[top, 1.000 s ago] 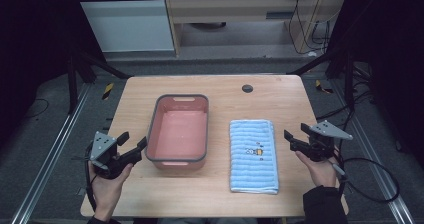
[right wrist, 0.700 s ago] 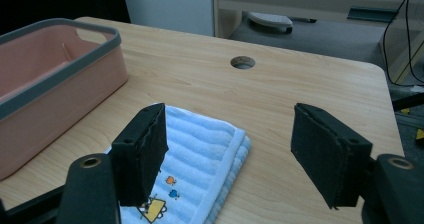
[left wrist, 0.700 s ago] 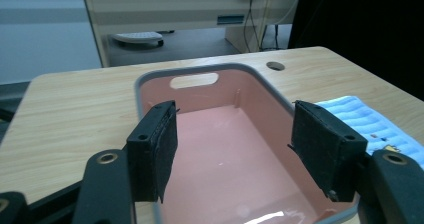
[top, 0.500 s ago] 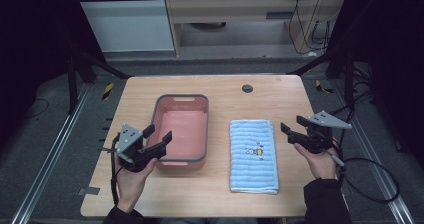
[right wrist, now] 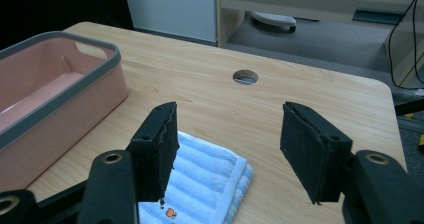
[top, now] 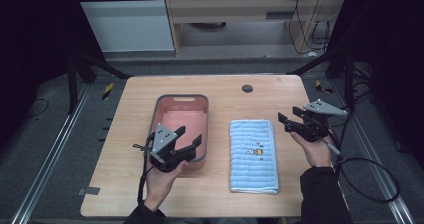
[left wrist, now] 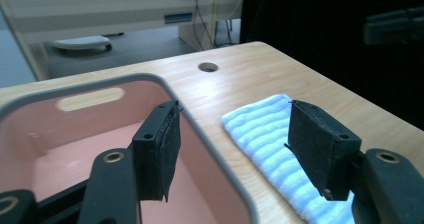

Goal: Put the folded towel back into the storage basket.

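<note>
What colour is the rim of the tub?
Grey, around a pink tub; clearest in the right gripper view.

Black hand-held grippers (top: 190, 136), grey triangular top plates, black trailing cables, dark sleeves.

The left gripper (top: 190, 136) has swung in from the table's left edge to the near right corner of the pink basin (top: 202, 102), jaws apart over its rim, while the right gripper (top: 289, 119) has drifted slightly toward the folded blue towel (top: 253, 154).
</note>
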Tool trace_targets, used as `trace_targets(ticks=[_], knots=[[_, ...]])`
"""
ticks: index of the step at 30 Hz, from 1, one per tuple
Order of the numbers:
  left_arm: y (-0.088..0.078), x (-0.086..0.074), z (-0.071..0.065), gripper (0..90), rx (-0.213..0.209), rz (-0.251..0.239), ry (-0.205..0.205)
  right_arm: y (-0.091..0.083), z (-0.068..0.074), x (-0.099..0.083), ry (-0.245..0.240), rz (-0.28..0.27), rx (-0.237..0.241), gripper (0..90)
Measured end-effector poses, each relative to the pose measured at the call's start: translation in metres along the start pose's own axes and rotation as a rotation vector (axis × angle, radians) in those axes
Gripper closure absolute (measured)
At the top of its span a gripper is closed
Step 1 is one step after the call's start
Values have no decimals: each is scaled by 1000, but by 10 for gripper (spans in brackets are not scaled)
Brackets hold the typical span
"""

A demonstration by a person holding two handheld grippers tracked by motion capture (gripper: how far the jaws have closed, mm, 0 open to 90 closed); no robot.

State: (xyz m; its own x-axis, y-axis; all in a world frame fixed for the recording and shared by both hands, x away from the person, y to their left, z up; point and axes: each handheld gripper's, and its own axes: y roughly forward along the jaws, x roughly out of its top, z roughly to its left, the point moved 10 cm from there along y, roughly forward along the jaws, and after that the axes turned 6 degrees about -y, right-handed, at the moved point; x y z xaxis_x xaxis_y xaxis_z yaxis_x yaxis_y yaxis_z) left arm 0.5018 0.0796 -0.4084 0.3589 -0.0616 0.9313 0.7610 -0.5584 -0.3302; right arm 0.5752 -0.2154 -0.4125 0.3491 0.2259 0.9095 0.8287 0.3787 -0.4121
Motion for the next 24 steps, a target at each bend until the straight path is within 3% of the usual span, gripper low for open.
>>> trace_targets(ticks=[11,17,21,24], knots=[[28,-21,-34,392,-50,63,30,18,-2,-4,-11,30,12,415],[39,-33,-45,408,-66,94,47,27,-6,-8,-9,39,9,418],[46,-42,-54,419,-89,113,34,32,-8,-13,-4,51,10,418],[51,-51,-58,424,-90,133,52,35,-9,-17,-9,61,11,424]])
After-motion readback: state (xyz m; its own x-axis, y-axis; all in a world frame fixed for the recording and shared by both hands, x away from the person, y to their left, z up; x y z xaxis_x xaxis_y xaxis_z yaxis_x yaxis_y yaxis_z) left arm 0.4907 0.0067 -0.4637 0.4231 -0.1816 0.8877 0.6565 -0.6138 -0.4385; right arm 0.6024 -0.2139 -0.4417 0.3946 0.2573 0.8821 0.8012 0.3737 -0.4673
